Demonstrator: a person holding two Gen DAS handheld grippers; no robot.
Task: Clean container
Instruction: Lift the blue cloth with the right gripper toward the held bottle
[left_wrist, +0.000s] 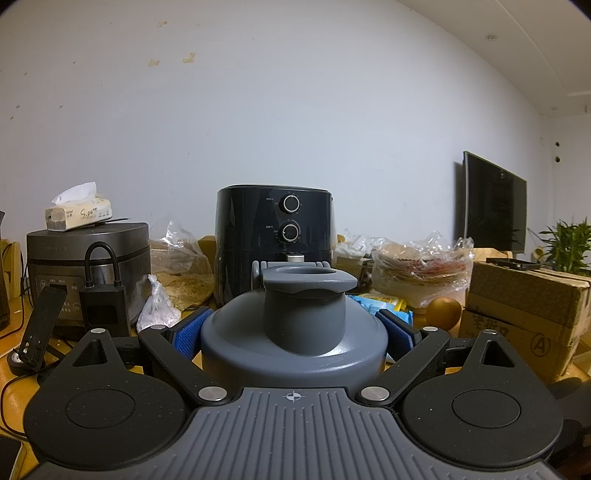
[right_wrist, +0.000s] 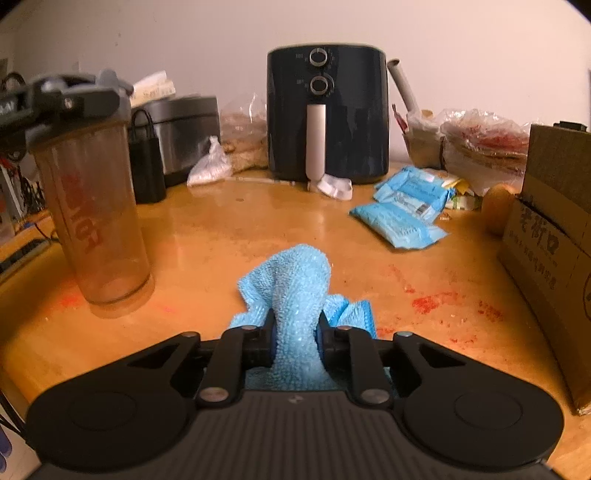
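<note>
Left gripper (left_wrist: 293, 334): jaws clamped on the grey lid (left_wrist: 295, 325) of the shaker bottle (right_wrist: 98, 218); its blue pads (left_wrist: 186, 334) press either side. From this wrist view the bottle body is hidden below the lid. The right view shows the bottle upright on the desk (right_wrist: 229, 229), its top blurred. Right gripper (right_wrist: 295, 338): jaws closed on a blue cloth (right_wrist: 295, 288), whose lower folds are cut off behind the gripper. Red stains (right_wrist: 430, 302) lie on the desk nearby.
</note>
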